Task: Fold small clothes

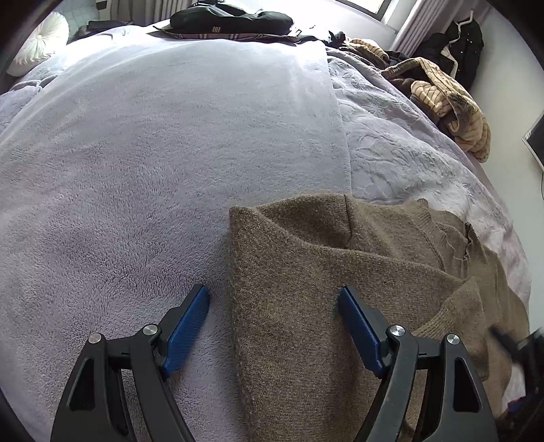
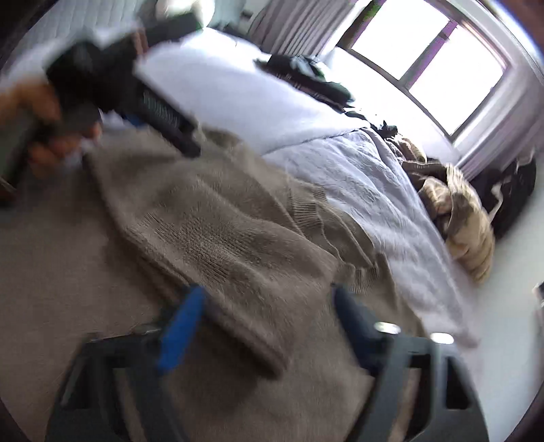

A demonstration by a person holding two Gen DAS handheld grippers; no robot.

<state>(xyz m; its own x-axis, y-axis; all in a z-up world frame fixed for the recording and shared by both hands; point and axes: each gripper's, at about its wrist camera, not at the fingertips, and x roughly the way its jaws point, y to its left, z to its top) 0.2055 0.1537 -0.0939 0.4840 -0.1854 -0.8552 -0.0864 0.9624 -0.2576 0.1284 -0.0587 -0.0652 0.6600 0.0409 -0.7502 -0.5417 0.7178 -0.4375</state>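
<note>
On the bed (image 1: 136,153), the left gripper (image 1: 273,295) straddles the brown sweater's (image 1: 306,289) folded edge, jaws apart, while the right gripper (image 2: 268,299) hovers over it, jaws apart and gripping nothing.

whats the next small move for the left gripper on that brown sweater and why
Probably ease the left gripper down and close on the brown sweater's folded edge. Its jaws stand open astride that edge, one blue pad on the lilac blanket, the other over the knit, nothing pinched yet.

A bed (image 1: 391,149) carries a pale fleece blanket (image 1: 170,153). On it lie a brown sweater (image 1: 306,272), dark clothes (image 1: 231,20) and striped clothes (image 1: 452,105).
</note>
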